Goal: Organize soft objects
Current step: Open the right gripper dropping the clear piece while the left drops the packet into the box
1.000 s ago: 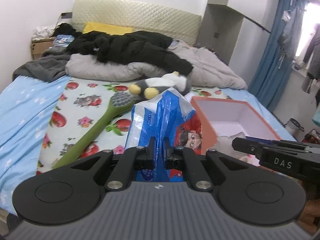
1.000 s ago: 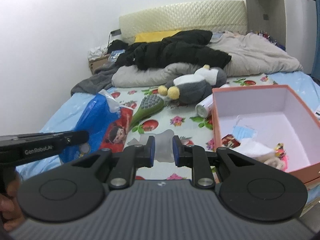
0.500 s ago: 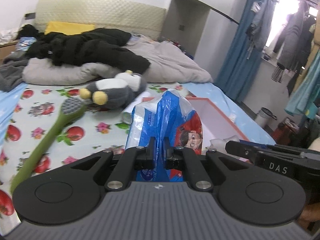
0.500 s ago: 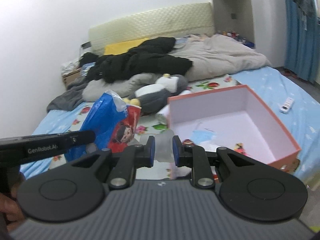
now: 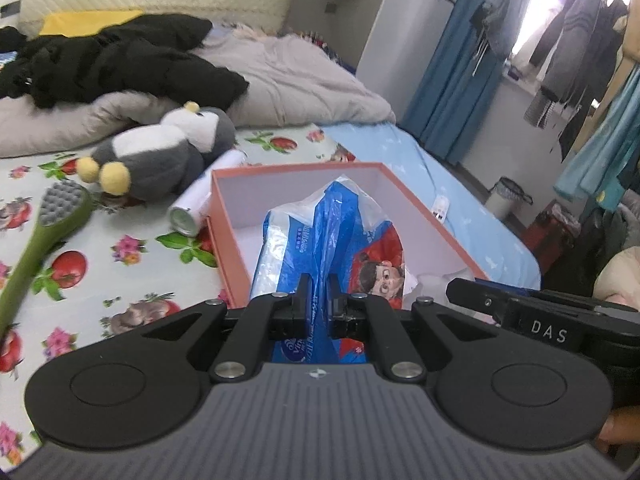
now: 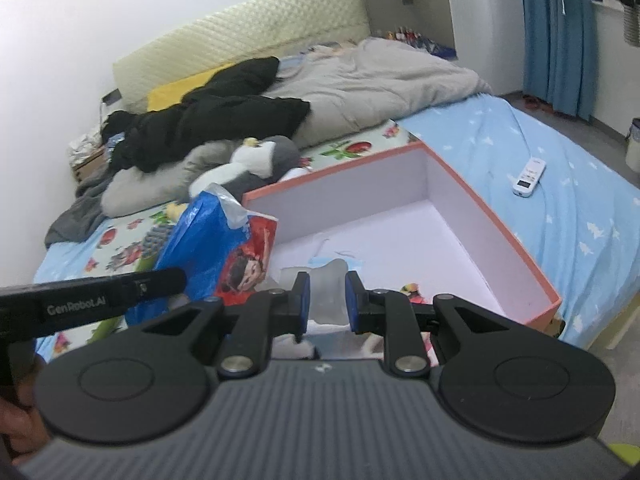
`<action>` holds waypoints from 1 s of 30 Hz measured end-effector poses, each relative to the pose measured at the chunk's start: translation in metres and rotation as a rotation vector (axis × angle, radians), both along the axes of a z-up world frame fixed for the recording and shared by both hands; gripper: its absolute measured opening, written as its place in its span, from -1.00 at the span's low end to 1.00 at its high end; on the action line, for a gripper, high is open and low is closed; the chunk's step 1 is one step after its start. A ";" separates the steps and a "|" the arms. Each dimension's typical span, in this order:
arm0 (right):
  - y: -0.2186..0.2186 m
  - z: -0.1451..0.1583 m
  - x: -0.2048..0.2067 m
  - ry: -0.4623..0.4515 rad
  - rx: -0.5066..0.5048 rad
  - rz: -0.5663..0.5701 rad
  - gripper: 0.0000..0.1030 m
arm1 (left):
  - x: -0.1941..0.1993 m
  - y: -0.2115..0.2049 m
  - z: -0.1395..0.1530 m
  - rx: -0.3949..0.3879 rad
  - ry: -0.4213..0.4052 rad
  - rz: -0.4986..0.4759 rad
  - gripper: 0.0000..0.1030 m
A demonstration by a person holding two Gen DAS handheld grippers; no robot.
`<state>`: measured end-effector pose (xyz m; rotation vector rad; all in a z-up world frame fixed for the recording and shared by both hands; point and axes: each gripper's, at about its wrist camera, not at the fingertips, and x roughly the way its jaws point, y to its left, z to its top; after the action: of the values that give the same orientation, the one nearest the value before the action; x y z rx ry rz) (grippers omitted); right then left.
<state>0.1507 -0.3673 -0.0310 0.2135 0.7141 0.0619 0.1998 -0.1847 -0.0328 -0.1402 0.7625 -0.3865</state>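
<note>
My left gripper (image 5: 318, 282) is shut on a blue and red plastic tissue pack (image 5: 320, 236), held up over the near end of the orange box (image 5: 296, 169). In the right wrist view the same pack (image 6: 200, 236) hangs at the box's left rim (image 6: 332, 178), under the left gripper's black finger (image 6: 100, 292). My right gripper (image 6: 325, 282) is shut on a pale translucent soft thing (image 6: 328, 304), over the box's near part. A grey and white penguin plush (image 5: 160, 156) lies on the bed behind the box. A blue face mask (image 6: 332, 258) lies inside the box.
A green long-handled brush (image 5: 48, 220) and a white roll (image 5: 196, 208) lie on the flowered sheet left of the box. A white remote (image 6: 529, 176) rests on the blue sheet to the right. Black clothes (image 5: 112, 56) and a grey quilt (image 5: 304, 80) cover the bed's far end.
Both grippers have swung to the right with their loads. The blue pack, earlier beside the box over the sheet, now hangs over the box's near end.
</note>
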 end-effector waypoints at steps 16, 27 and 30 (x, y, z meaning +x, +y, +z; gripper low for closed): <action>-0.033 -0.077 0.117 0.150 0.025 0.017 -0.53 | 0.147 -0.059 -0.083 0.080 0.164 -0.035 -0.85; -0.038 -0.092 0.135 0.204 0.064 -0.018 -0.38 | 0.175 -0.057 -0.103 0.080 0.213 -0.034 -0.17; -0.034 -0.078 0.130 0.172 0.063 -0.010 -0.38 | 0.168 -0.052 -0.092 0.073 0.200 -0.034 -0.17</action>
<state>0.2803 -0.4017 -0.1092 0.2852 0.8832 0.0575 0.3677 -0.2368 -0.1244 -0.0981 0.9759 -0.3805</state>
